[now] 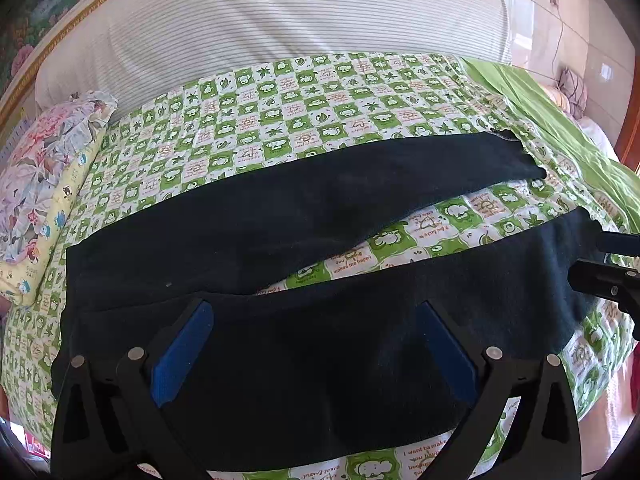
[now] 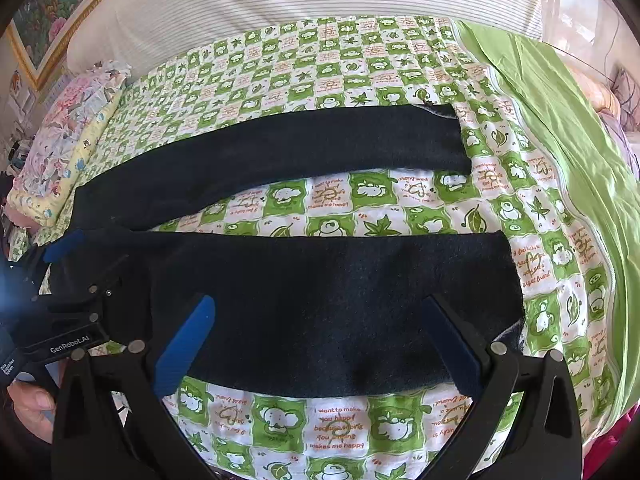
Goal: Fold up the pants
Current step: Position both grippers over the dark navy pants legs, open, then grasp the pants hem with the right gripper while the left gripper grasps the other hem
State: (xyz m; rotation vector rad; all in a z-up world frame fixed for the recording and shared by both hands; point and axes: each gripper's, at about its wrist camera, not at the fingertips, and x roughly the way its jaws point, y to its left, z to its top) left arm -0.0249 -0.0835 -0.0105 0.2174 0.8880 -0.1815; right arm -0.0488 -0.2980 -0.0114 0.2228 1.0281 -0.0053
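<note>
Dark navy pants (image 1: 248, 216) lie flat on a green-and-white checked bedspread (image 1: 280, 92), waist to the left, the two legs spread apart toward the right. My left gripper (image 1: 314, 312) is open, its blue pads over the near leg close to the crotch. My right gripper (image 2: 318, 308) is open over the lower part of the near leg (image 2: 328, 280), near its cuff. The far leg (image 2: 280, 152) lies beyond. The left gripper also shows at the left edge of the right wrist view (image 2: 68, 276). The right gripper shows at the right edge of the left wrist view (image 1: 608, 268).
A floral pillow (image 1: 44, 184) lies at the bed's left. A striped white headboard cushion (image 1: 280, 12) runs along the far side. A plain green sheet (image 2: 560, 120) covers the right part of the bed. A framed painting (image 2: 60, 4) hangs at the upper left.
</note>
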